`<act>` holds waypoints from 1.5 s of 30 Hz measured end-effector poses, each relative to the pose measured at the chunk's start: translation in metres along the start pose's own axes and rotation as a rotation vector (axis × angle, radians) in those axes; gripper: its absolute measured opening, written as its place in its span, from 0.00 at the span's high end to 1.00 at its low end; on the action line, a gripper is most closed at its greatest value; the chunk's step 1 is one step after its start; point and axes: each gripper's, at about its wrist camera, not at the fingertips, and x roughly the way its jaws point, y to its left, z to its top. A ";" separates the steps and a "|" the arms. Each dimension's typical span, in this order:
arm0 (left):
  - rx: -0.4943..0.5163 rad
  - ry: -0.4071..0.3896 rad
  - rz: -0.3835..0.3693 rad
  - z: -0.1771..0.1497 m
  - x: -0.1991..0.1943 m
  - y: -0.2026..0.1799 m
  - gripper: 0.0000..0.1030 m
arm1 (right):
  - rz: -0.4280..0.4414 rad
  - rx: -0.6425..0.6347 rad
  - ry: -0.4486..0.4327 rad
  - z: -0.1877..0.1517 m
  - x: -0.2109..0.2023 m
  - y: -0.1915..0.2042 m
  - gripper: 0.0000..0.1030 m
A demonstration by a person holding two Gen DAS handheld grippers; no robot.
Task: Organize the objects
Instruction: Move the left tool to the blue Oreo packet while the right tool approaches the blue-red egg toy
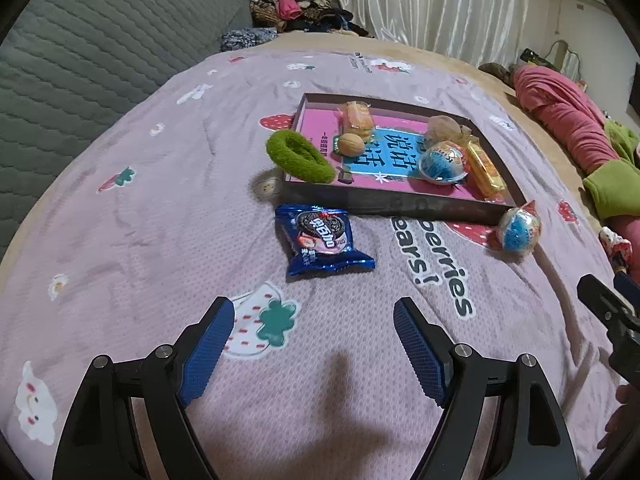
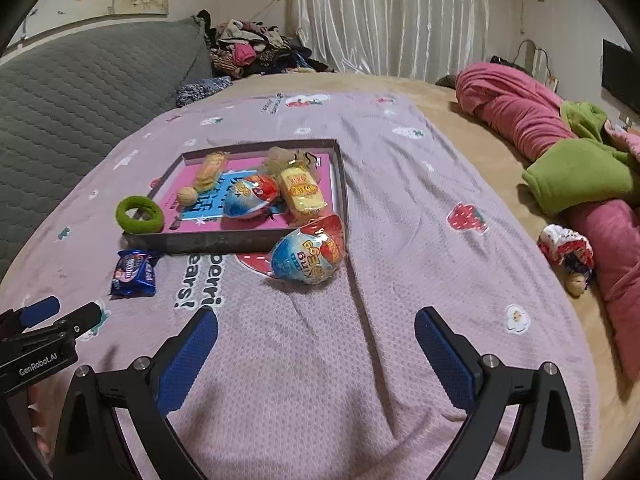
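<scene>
A shallow dark box lid (image 1: 420, 207) (image 2: 208, 240) with a pink inside lies on the pink bedspread. In it are a walnut (image 1: 352, 144), wrapped snacks (image 1: 359, 118), a yellow snack pack (image 2: 302, 194) and a toy egg (image 1: 442, 162) (image 2: 250, 196). A green hair ring (image 1: 298, 156) (image 2: 140, 213) leans on its left rim. A blue Oreo packet (image 1: 322, 240) (image 2: 134, 273) and a second toy egg (image 1: 519, 230) (image 2: 308, 258) lie outside in front of the box. My left gripper (image 1: 314, 316) is open and empty, short of the Oreo packet. My right gripper (image 2: 316, 324) is open and empty, short of the egg.
A grey quilted headboard (image 1: 100, 40) is at the left. Piled clothes (image 2: 248, 48) sit at the back. Rolled pink and green blankets (image 2: 560, 152) lie along the right. A small wrapped item (image 2: 568, 252) lies near them. The left gripper shows in the right wrist view (image 2: 48, 320).
</scene>
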 end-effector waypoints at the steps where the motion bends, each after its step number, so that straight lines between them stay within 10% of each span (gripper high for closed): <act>1: -0.004 0.003 0.002 0.002 0.004 0.000 0.19 | -0.004 0.006 0.003 0.001 0.004 0.000 0.03; 45: -0.052 0.043 0.078 0.034 0.095 -0.005 0.19 | -0.013 0.095 0.096 0.034 0.131 -0.009 0.01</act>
